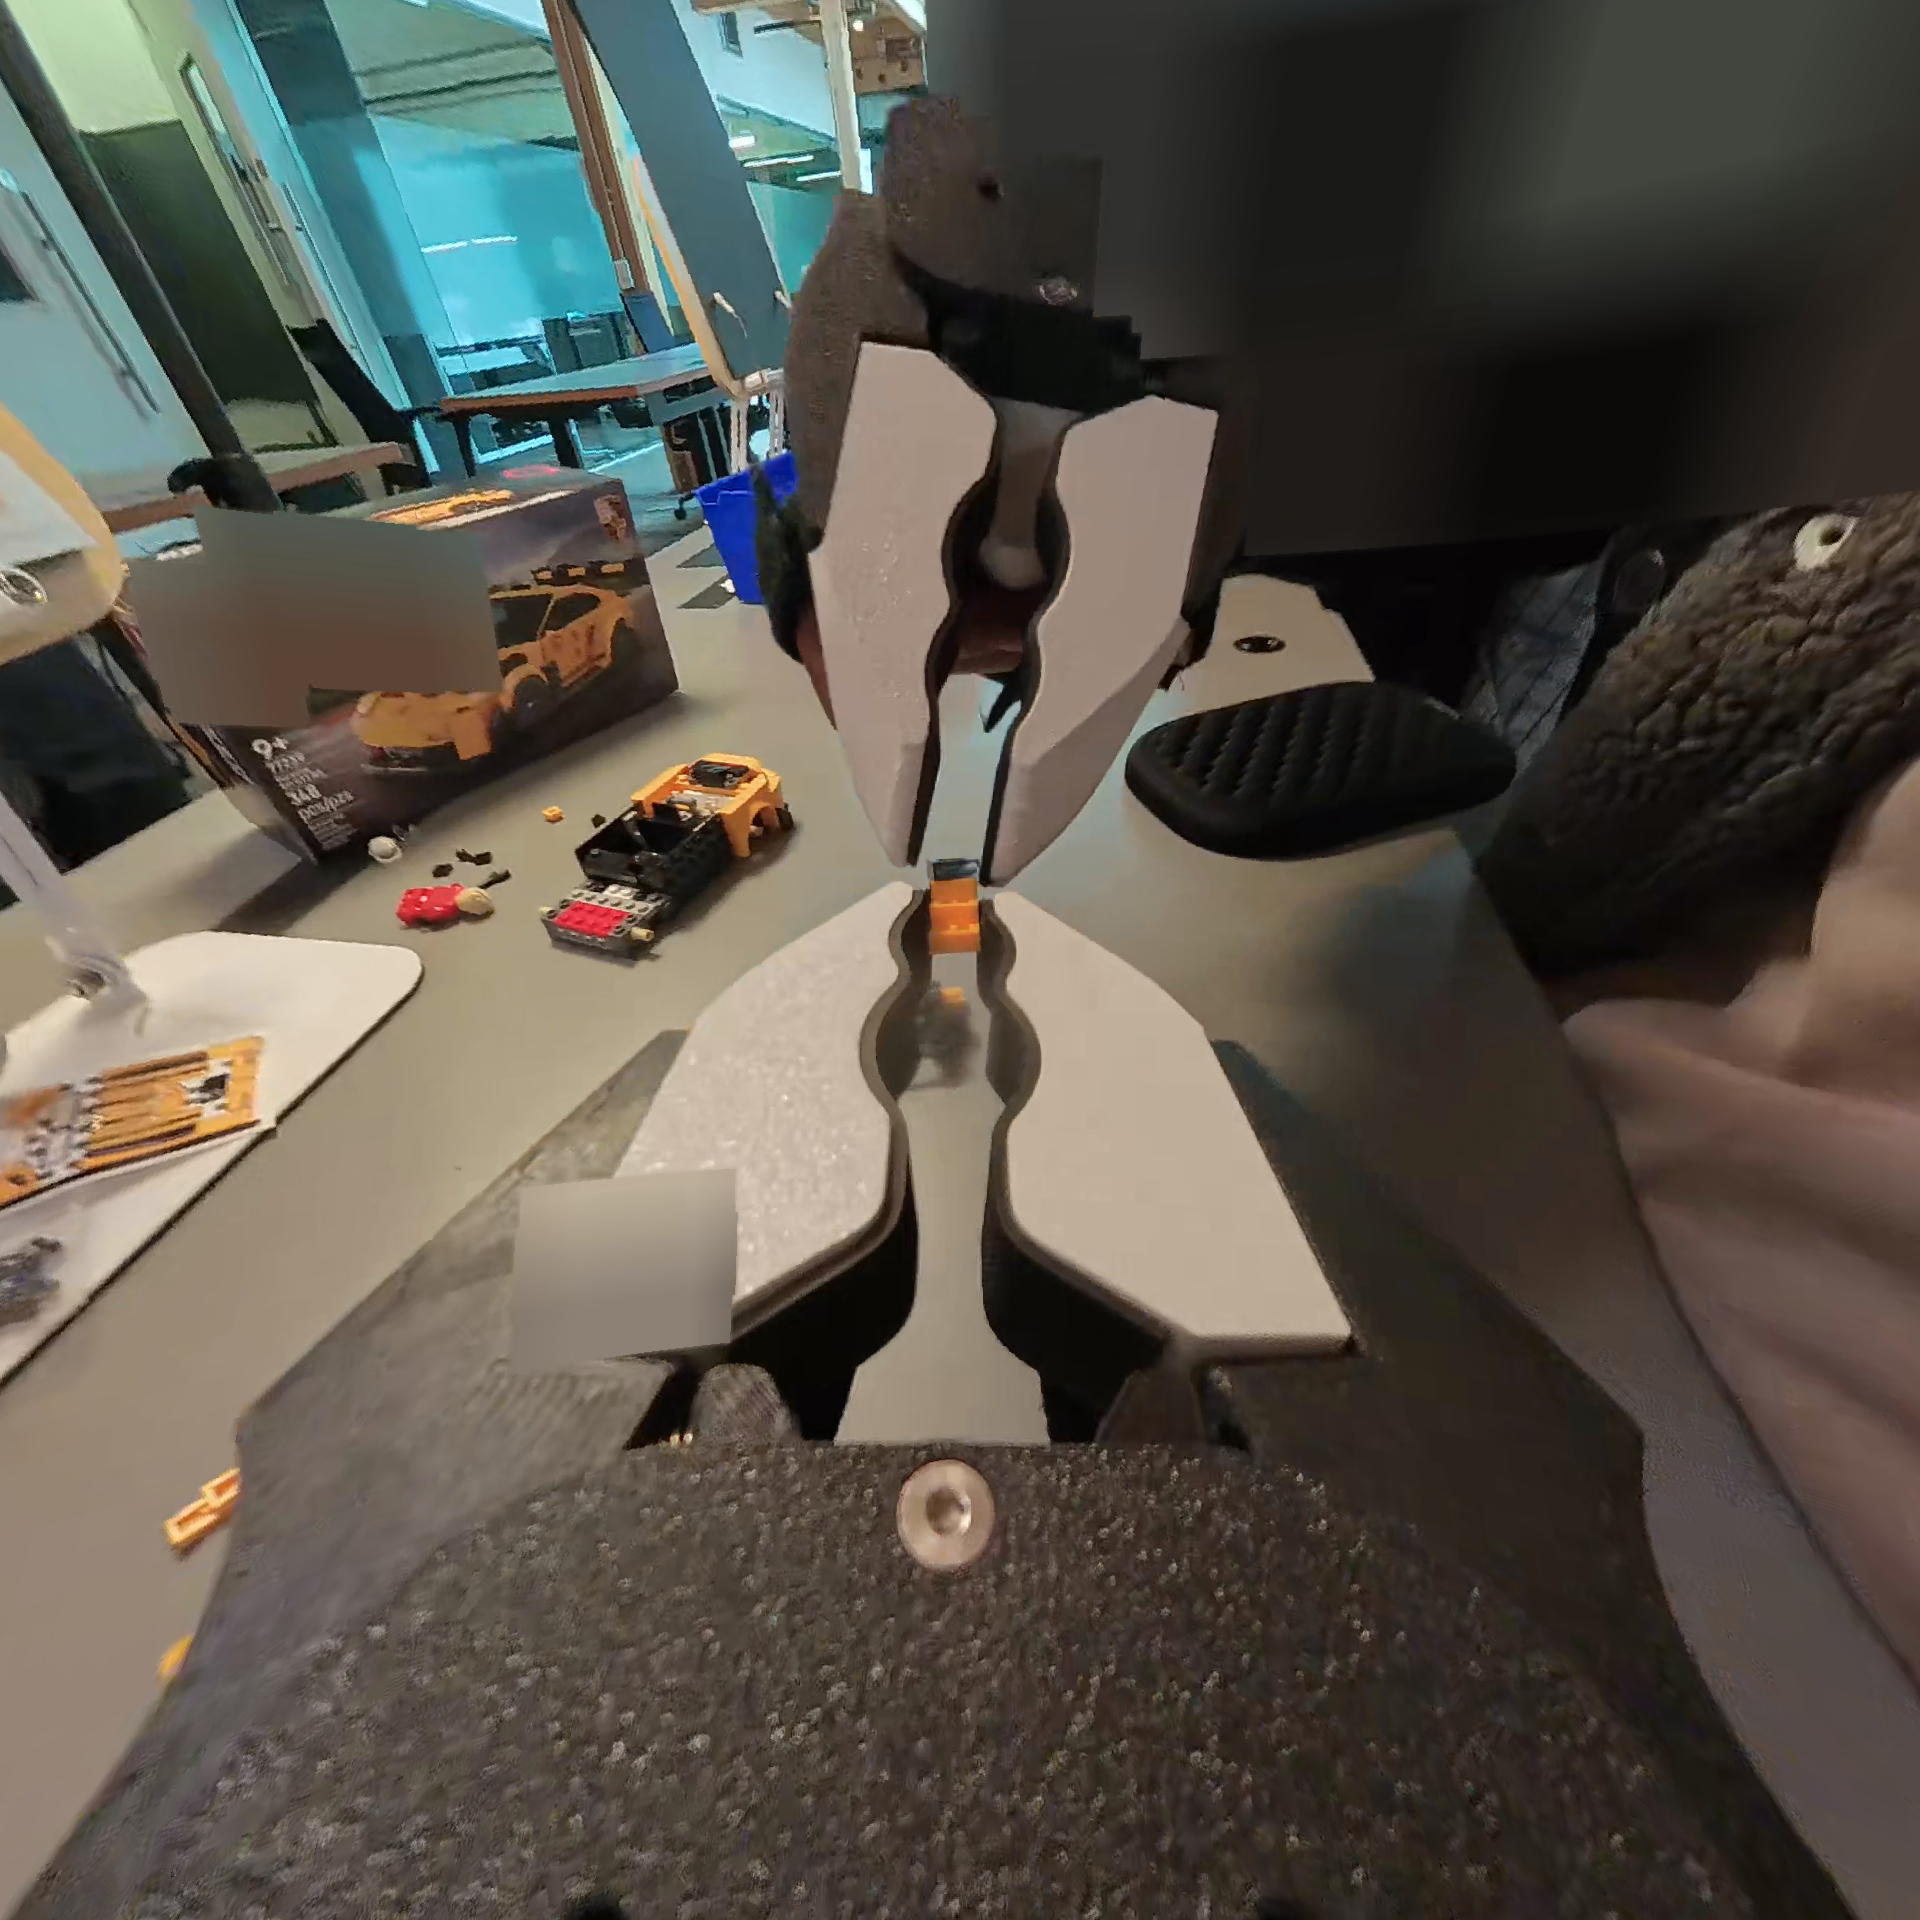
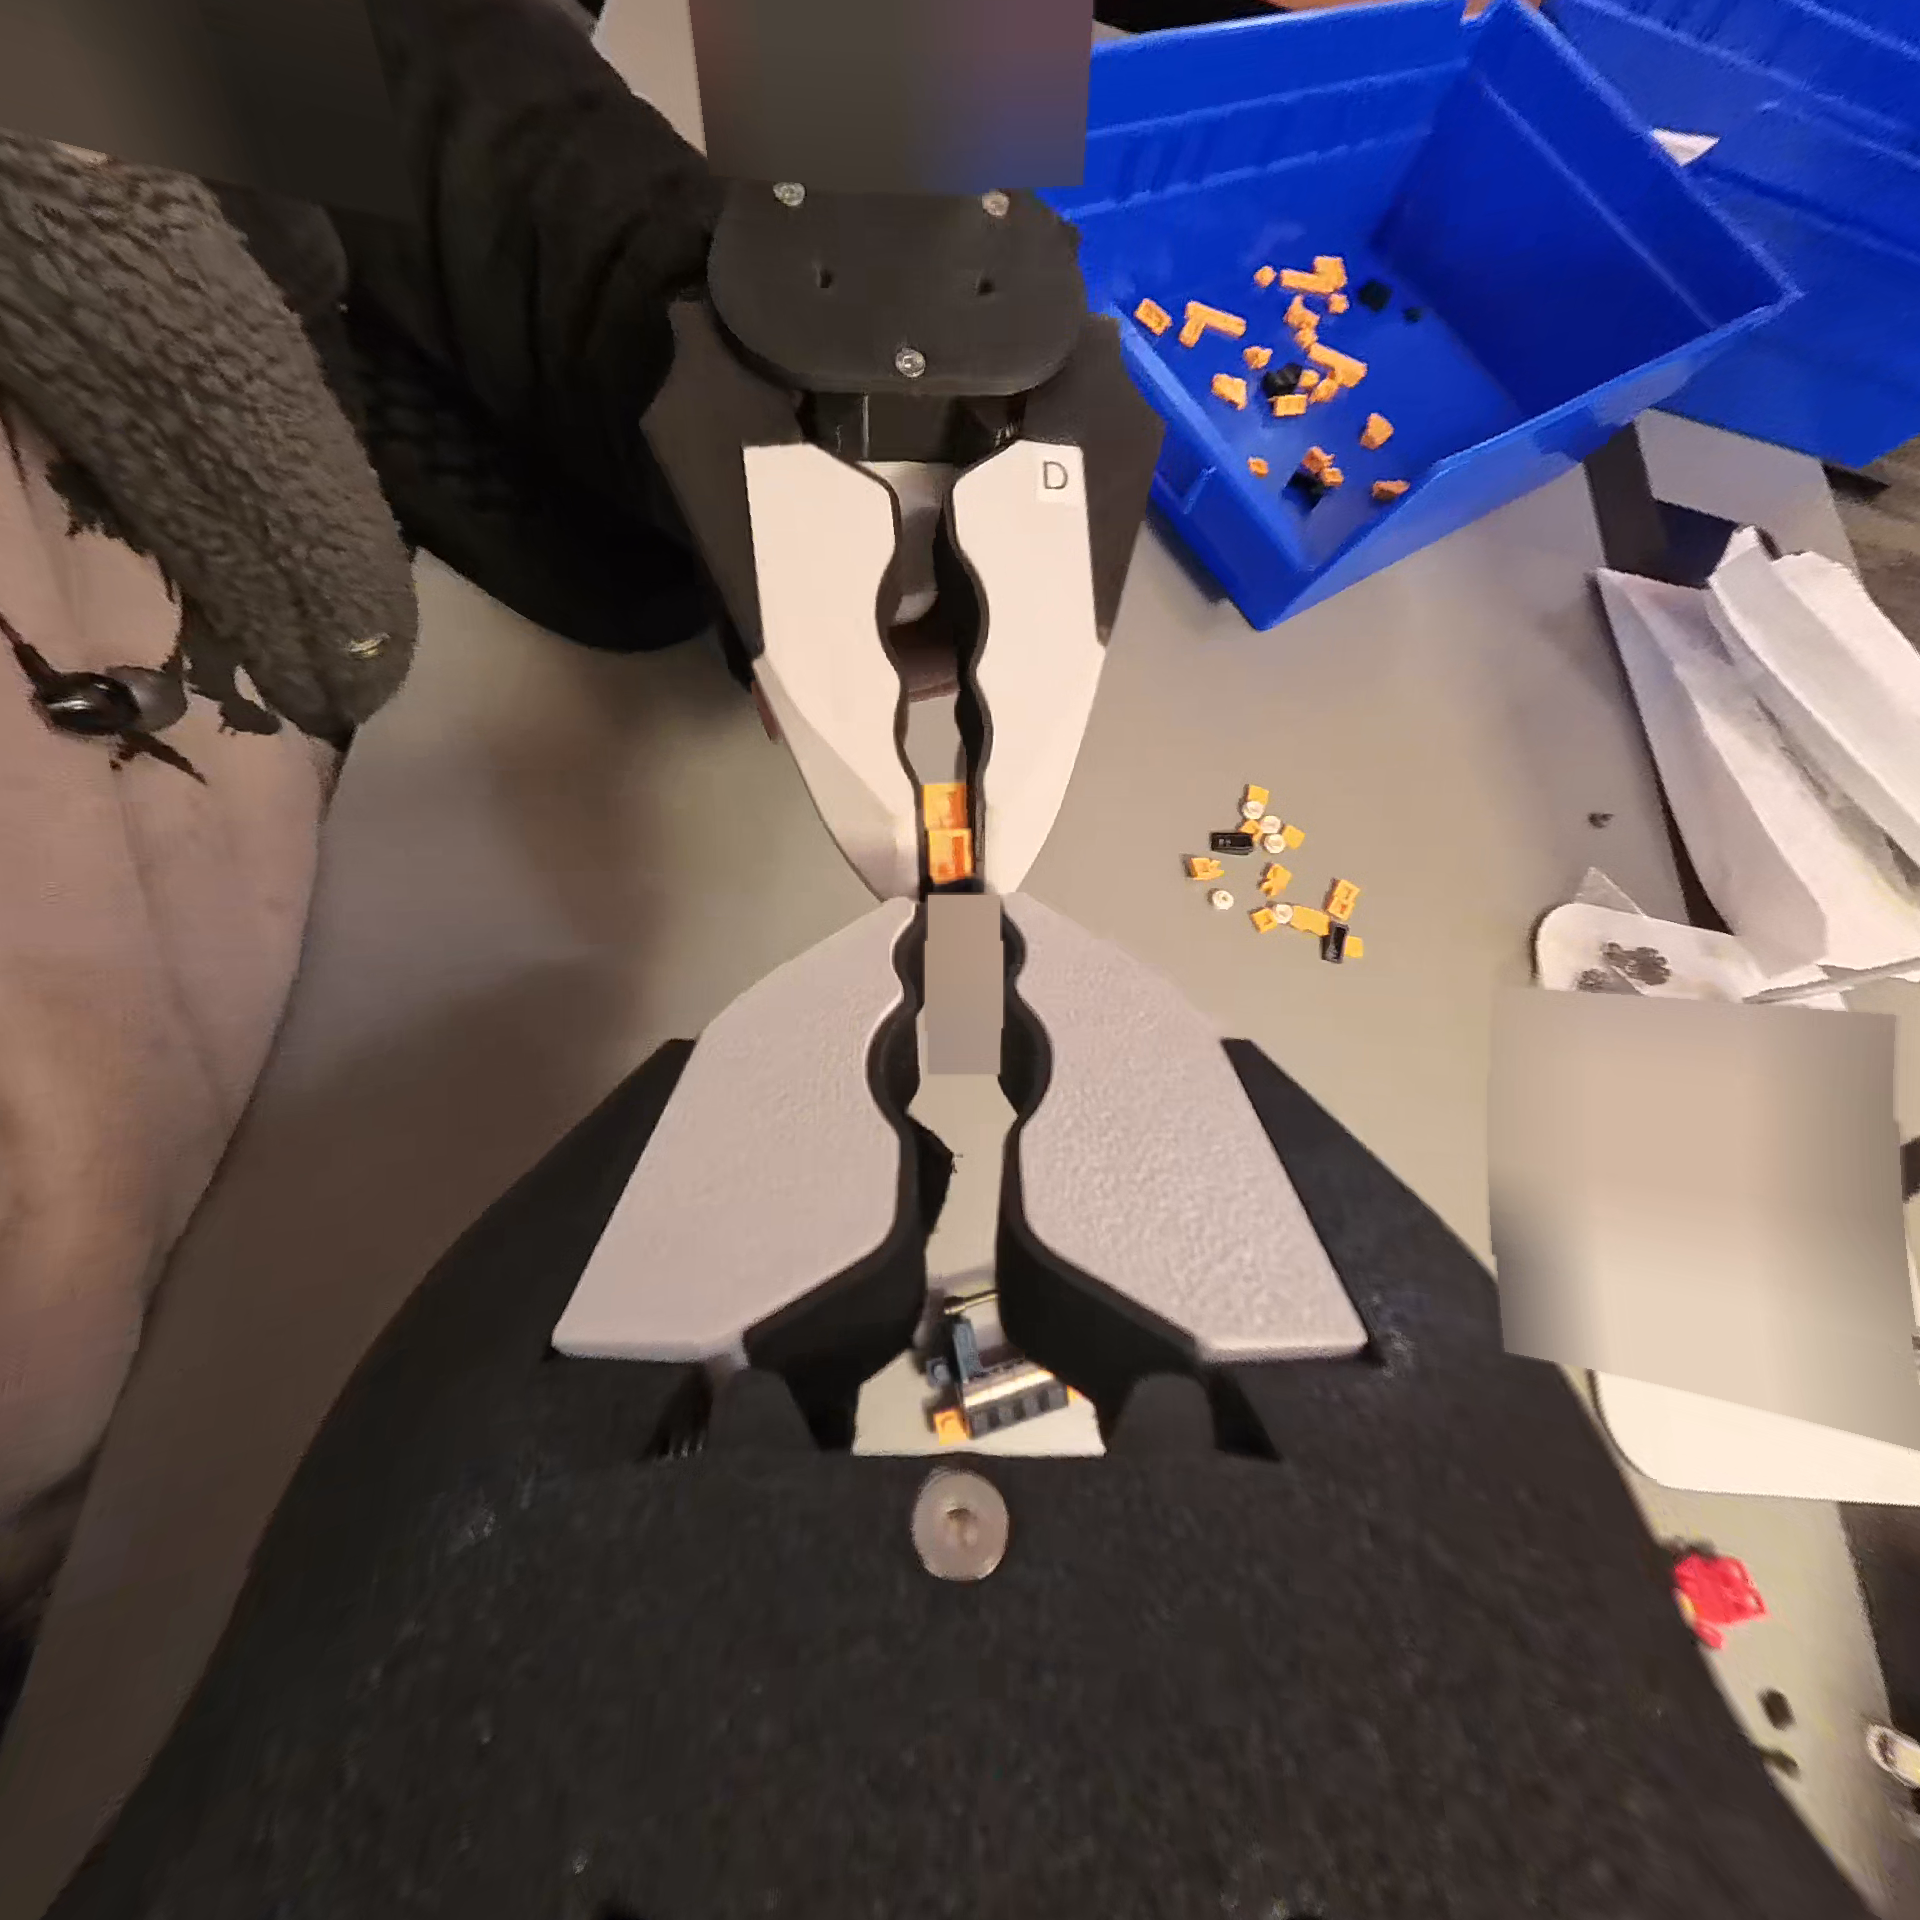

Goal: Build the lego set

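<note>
My left gripper (image 1: 953, 900) is shut on a small orange brick assembly (image 1: 954, 923) and holds it above the grey table. My right gripper (image 1: 953, 871) comes in from above in the left wrist view, tip to tip with the left one. It is shut on a small dark piece (image 1: 954, 867) that sits against the top of the orange assembly. In the right wrist view my right gripper (image 2: 961, 900) is at the bottom and the left gripper (image 2: 951, 885) faces it, with the orange assembly (image 2: 945, 844) between its fingers. A mosaic patch hides what lies between the right fingers there.
A partly built black and orange car (image 1: 665, 852), a red piece (image 1: 431, 904) and the set's box (image 1: 582, 623) lie far left. A booklet (image 1: 135, 1112) lies near left. A blue bin (image 2: 1247, 540) of orange pieces, loose pieces (image 2: 1278, 873) and white bags (image 2: 1787, 707) are to the right. My two grippers' fingertips are within a few centimetres of each other.
</note>
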A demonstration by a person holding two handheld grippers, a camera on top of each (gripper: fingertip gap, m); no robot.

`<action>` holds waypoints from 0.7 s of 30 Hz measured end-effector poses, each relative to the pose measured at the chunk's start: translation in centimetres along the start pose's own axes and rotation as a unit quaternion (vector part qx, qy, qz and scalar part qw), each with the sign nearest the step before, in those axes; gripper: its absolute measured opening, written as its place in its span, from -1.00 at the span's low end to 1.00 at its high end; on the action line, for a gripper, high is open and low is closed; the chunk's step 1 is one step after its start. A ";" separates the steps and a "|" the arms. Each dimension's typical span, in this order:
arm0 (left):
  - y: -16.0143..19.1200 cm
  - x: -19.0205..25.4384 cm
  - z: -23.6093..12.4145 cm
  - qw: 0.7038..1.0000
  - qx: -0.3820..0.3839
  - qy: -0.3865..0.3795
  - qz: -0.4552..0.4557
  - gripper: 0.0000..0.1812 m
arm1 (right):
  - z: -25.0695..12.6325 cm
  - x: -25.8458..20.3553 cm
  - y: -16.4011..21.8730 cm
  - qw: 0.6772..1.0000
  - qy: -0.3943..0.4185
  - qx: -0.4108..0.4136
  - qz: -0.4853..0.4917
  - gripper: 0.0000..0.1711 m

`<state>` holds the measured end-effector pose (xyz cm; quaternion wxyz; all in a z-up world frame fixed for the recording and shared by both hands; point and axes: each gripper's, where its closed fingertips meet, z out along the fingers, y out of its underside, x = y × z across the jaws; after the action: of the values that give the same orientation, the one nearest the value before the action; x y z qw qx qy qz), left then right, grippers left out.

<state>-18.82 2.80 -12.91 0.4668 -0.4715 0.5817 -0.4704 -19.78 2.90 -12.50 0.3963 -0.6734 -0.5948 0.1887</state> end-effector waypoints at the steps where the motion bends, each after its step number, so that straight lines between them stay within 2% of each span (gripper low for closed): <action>1: 0.1 0.1 0.0 1.000 -0.004 -0.002 0.010 -0.91 | 0.1 -0.1 0.1 1.000 -0.004 -0.003 0.002 -0.90; 21: 1.0 -0.1 0.5 0.977 -0.068 -0.088 0.181 -0.91 | 0.3 -0.2 1.0 0.998 0.022 -0.002 0.066 -0.91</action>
<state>-18.39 2.92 -13.91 0.5604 -0.4285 0.6447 -0.2945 -19.39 2.88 -13.51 0.3945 -0.7159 -0.5409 0.1980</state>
